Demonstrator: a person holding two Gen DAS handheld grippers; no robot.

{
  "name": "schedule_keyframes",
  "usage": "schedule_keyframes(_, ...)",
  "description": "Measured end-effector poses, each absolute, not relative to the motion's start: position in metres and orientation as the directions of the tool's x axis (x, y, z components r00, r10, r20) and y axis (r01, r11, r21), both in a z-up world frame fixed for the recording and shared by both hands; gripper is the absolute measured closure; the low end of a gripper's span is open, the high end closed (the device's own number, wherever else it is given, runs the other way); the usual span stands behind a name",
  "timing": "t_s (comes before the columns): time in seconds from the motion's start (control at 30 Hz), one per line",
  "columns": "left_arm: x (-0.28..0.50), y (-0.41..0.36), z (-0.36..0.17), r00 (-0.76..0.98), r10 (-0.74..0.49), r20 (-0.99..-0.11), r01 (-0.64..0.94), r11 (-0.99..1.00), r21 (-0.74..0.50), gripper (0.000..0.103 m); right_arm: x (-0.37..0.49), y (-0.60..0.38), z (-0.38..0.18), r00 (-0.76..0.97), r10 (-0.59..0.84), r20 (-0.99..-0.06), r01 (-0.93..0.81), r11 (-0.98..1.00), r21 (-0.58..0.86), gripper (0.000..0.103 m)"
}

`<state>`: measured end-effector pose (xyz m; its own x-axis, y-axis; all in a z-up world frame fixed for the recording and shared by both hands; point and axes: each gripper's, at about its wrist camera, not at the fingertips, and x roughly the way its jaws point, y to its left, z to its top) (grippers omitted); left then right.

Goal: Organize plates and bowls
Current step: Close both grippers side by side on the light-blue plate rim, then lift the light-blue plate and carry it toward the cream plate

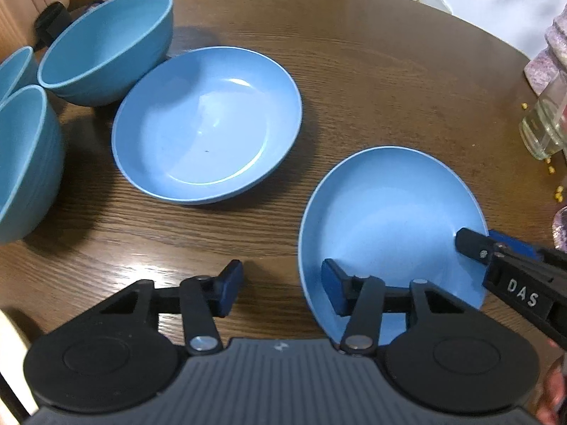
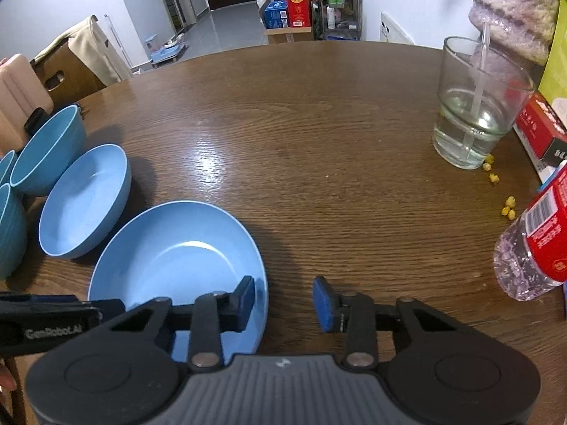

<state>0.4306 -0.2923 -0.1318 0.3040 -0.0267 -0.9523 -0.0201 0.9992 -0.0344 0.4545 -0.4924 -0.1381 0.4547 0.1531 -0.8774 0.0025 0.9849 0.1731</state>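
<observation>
Two light blue plates lie on the brown wooden table (image 1: 372, 71). The far plate (image 1: 207, 124) sits beside several darker blue bowls (image 1: 106, 39) at the left. The near plate (image 1: 389, 226) lies under both grippers. My left gripper (image 1: 281, 288) is open and straddles the near plate's left rim, one finger inside it, one outside. My right gripper (image 2: 283, 299) is open and straddles the same plate's (image 2: 177, 262) right rim. The right gripper also shows in the left wrist view (image 1: 478, 244) at that rim. The far plate (image 2: 83, 202) and the bowls (image 2: 48, 150) show at the left.
A glass of water with a straw (image 2: 475, 113) stands at the right, with yellow crumbs (image 2: 506, 209) on the table near it. A plastic bottle with a red label (image 2: 535, 244) and red boxes (image 2: 538, 131) are at the right edge. A chair (image 2: 67, 67) stands behind the bowls.
</observation>
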Motion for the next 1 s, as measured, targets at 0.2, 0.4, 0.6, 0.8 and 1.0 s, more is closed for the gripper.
schedule_keyframes(0.2, 0.433, -0.298, -0.132, 0.312, -0.074, -0.947, 0.002, 0.997, -0.077, 0.081, 0.453, -0.495, -0.141, 0.463, 0.218, -0.859, 0.012, 0.968, 0.251, 0.090)
schedule_keyframes(0.4, 0.431, -0.301, -0.132, 0.316, -0.084, -0.945, 0.009, 0.996, -0.086, 0.086, 0.448, -0.493, -0.142, 0.471, 0.232, -0.851, 0.015, 0.963, 0.270, 0.096)
schedule_keyframes(0.6, 0.430, -0.303, -0.131, 0.326, -0.079, -0.942, 0.016, 0.997, -0.078, 0.086, 0.444, -0.494, -0.143, 0.487, 0.230, -0.842, 0.026, 0.960, 0.278, 0.096)
schedule_keyframes(0.8, 0.426, -0.304, -0.128, 0.330, -0.075, -0.941, 0.017, 0.997, -0.074, 0.086, 0.440, -0.495, -0.142, 0.496, 0.229, -0.838, 0.031, 0.959, 0.281, 0.097)
schedule_keyframes(1.0, 0.425, -0.302, -0.125, 0.337, -0.073, -0.939, 0.012, 0.997, -0.074, 0.086, 0.436, -0.494, -0.142, 0.500, 0.235, -0.834, 0.032, 0.957, 0.289, 0.097)
